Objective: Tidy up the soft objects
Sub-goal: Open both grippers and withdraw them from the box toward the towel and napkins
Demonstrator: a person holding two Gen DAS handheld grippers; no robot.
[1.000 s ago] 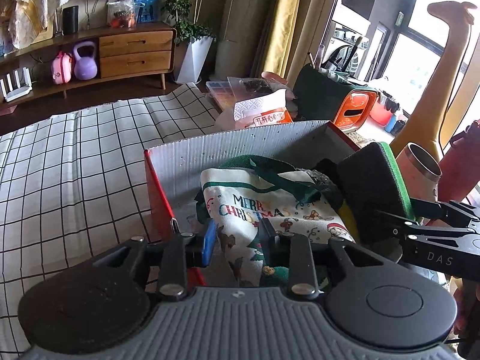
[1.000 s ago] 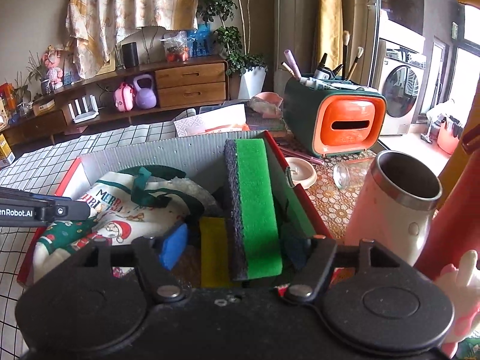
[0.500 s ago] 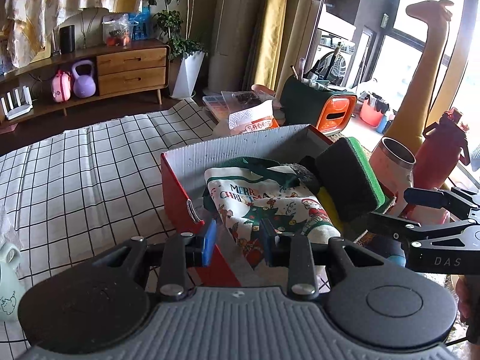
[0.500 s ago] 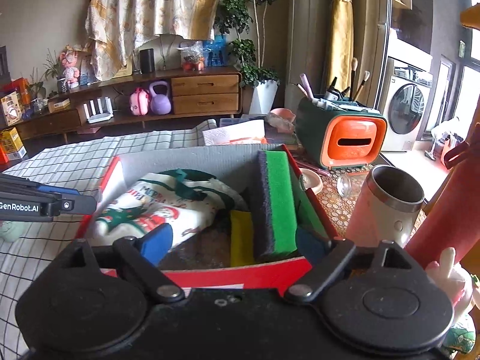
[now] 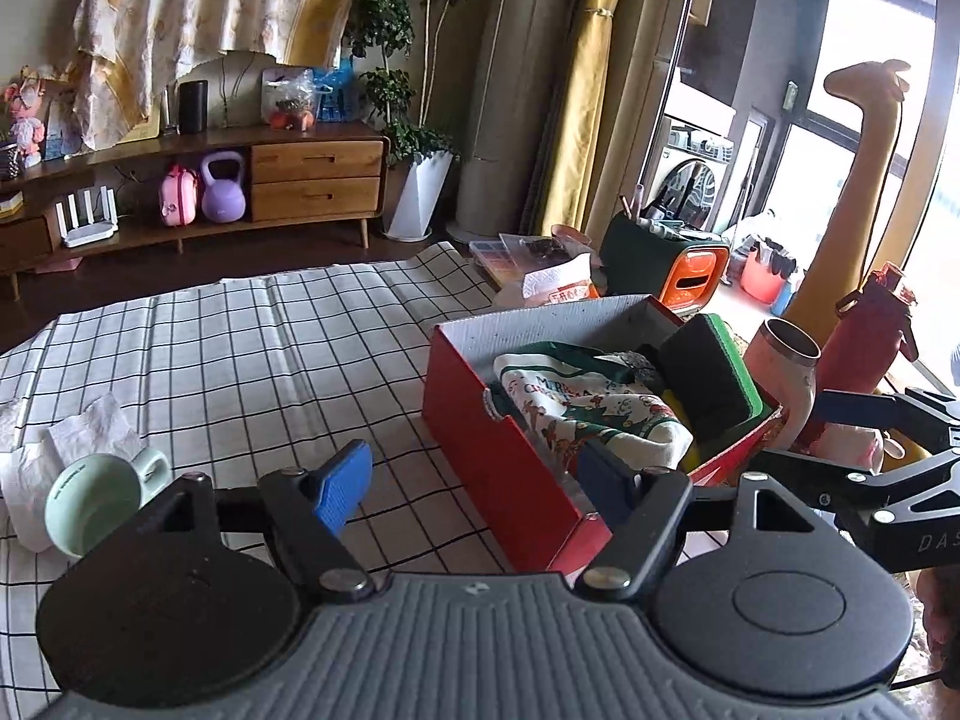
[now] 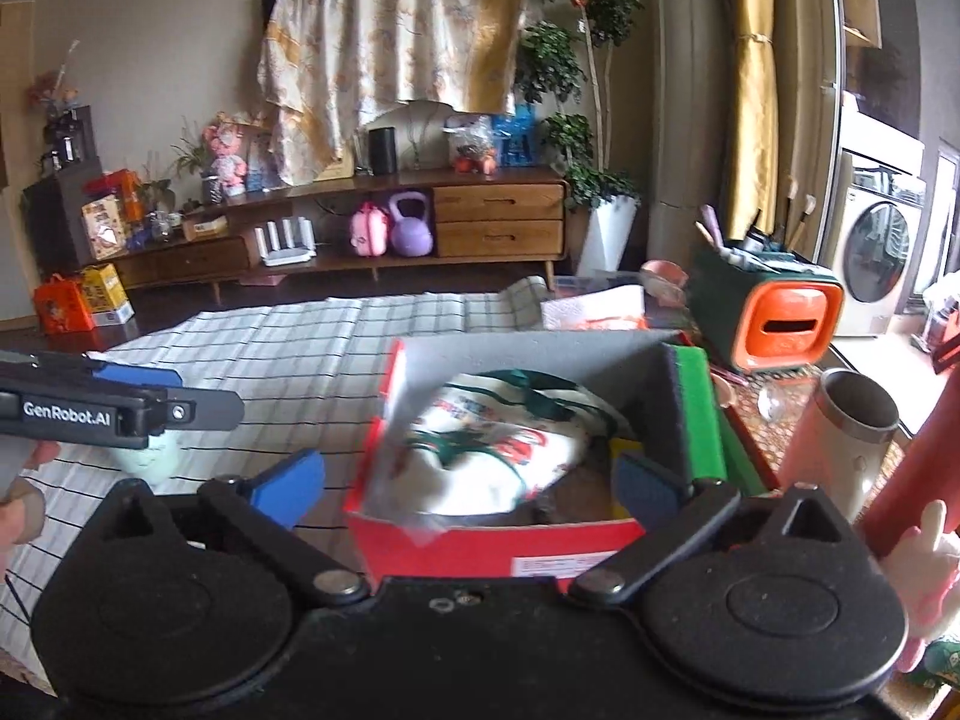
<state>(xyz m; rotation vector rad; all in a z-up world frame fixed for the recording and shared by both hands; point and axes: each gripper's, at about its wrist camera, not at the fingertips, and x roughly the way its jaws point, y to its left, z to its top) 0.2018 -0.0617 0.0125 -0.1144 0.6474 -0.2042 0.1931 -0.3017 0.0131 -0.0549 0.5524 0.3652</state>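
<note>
While the Christmas-print cloth [image 5: 591, 414] lies bunched in the red box [image 5: 480, 450], right of centre in the left wrist view, a green-and-black sponge [image 5: 708, 375] stands on edge against the box's right wall with a strip of yellow sponge [image 6: 624, 450] showing low beside it. In the right wrist view the cloth fills the box's middle, blurred. Both tools are clear of the box: the left gripper [image 5: 474, 483] has its 2 blue pads apart with nothing between them, its jaws having just been opening, and the right gripper [image 6: 471, 477] is spread wide and empty, also just opening. Outward, the box sits on a checked cloth [image 5: 240, 348]; a mint mug [image 5: 90, 507] rests on white tissue [image 5: 36, 468] at lower left, and a pale steel-lined tumbler [image 5: 786, 360] stands just right of the box.
</note>
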